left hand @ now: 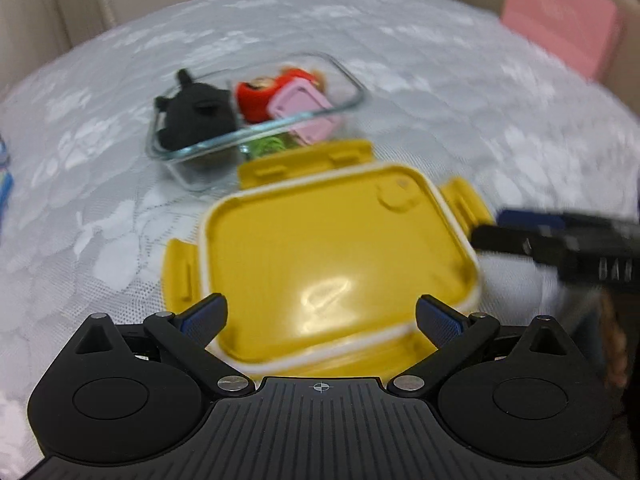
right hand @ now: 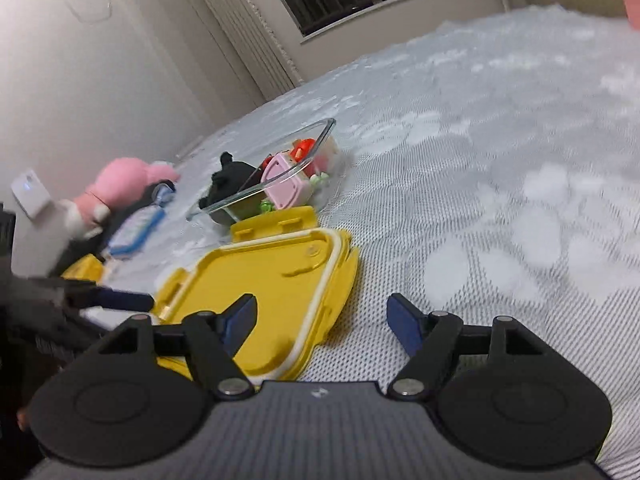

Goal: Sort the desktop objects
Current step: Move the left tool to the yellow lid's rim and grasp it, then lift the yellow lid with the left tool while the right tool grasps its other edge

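Note:
A yellow lid [left hand: 332, 256] with flip latches lies flat on the white lace tablecloth [left hand: 440, 92]. My left gripper [left hand: 320, 320] is open, its fingers spread on either side of the lid's near edge. Behind the lid stands a clear glass container [left hand: 352, 92] holding a black toy [left hand: 196, 120], a red toy [left hand: 260, 96], a pink box [left hand: 304, 112] and something green. My right gripper [right hand: 320, 320] is open at the lid's [right hand: 260, 296] right edge, and it shows as a blurred dark shape in the left wrist view [left hand: 560, 240]. The container [right hand: 320, 140] lies beyond.
A pink board [left hand: 560, 28] leans at the far right. In the right wrist view a pink plush toy [right hand: 124, 180], a blue-rimmed item [right hand: 136, 232] and a white device [right hand: 30, 196] sit at the left. A wall and window lie behind.

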Available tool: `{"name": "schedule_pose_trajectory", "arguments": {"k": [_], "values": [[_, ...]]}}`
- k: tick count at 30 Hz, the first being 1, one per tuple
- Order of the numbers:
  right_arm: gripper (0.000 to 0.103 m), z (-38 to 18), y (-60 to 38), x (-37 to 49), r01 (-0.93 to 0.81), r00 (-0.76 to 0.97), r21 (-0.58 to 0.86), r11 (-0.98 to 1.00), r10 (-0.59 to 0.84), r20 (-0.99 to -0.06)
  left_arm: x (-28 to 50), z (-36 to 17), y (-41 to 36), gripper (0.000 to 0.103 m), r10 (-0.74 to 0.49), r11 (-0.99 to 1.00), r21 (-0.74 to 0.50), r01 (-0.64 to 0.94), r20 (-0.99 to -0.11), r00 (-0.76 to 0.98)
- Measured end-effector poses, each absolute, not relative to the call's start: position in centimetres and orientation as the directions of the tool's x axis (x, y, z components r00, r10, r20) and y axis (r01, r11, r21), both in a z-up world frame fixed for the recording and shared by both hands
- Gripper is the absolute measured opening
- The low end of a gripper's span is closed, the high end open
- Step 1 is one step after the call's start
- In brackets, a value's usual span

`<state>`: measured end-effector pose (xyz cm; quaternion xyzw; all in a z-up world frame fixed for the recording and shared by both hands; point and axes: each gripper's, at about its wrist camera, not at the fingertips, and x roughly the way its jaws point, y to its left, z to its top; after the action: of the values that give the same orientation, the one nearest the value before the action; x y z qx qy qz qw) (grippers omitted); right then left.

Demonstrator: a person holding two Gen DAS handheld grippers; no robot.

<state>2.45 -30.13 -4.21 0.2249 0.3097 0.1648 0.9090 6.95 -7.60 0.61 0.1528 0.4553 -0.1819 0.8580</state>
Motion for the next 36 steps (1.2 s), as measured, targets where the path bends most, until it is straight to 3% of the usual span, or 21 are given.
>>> {"name": "schedule_pose_trajectory", "arguments": {"k": [5, 7, 8, 9, 10, 16, 20, 24, 32, 36], "values": [[0.066, -5.3, -31.2, 3.3, -0.151, 0.735, 0.62, 0.77, 0.507, -0.45, 5.0, 0.4, -9.7, 0.103, -0.126, 0.864, 0.182, 0.47, -0.825, 0.55], [0.053, -5.3, -31.0, 4.2, -0.153, 0.728, 0.626, 0.764, 0.516, -0.452, 4.4, 0.5, -10.2, 0.103, -0.112, 0.854, 0.212, 0.475, -0.817, 0.565], [0.034, -5.4, -30.9, 4.7, -0.15, 0.72, 0.631, 0.761, 0.521, -0.458, 3.9, 0.7, -10.4, 0.103, -0.101, 0.844, 0.245, 0.477, -0.801, 0.589], [0.022, -5.5, -30.8, 5.1, -0.137, 0.713, 0.633, 0.762, 0.52, -0.47, 3.3, 0.8, -10.7, 0.103, -0.09, 0.832, 0.281, 0.478, -0.782, 0.616], [0.019, -5.7, -30.7, 5.4, -0.125, 0.711, 0.639, 0.759, 0.517, -0.476, 2.7, 0.9, -10.8, 0.103, -0.08, 0.818, 0.322, 0.477, -0.757, 0.648], [0.015, -4.4, -30.9, 5.1, -0.141, 0.718, 0.685, 0.715, 0.55, -0.426, -1.3, 1.2, -11.9, 0.103, -0.069, 0.717, 0.525, 0.458, -0.6, 0.797], [0.016, -3.1, -30.9, 4.7, -0.166, 0.723, 0.703, 0.691, 0.571, -0.39, -3.6, 0.4, -14.0, 0.103, -0.048, 0.615, 0.691, 0.38, -0.449, 0.892], [0.018, -1.1, -29.8, 4.7, -0.203, 0.711, 0.683, 0.702, 0.585, -0.39, -4.8, -0.5, -15.8, 0.103, -0.072, 0.532, 0.742, 0.408, -0.441, 0.895], [0.019, 2.3, -28.4, 3.9, -0.334, 0.674, 0.647, 0.686, 0.653, -0.345, -4.5, -1.6, -16.6, 0.103, -0.07, 0.536, 0.731, 0.423, -0.461, 0.885], [0.021, 3.1, -27.9, 3.7, -0.354, 0.671, 0.631, 0.69, 0.658, -0.343, -2.1, 0.2, -14.7, 0.103, -0.069, 0.676, 0.626, 0.387, -0.47, 0.88]]}}
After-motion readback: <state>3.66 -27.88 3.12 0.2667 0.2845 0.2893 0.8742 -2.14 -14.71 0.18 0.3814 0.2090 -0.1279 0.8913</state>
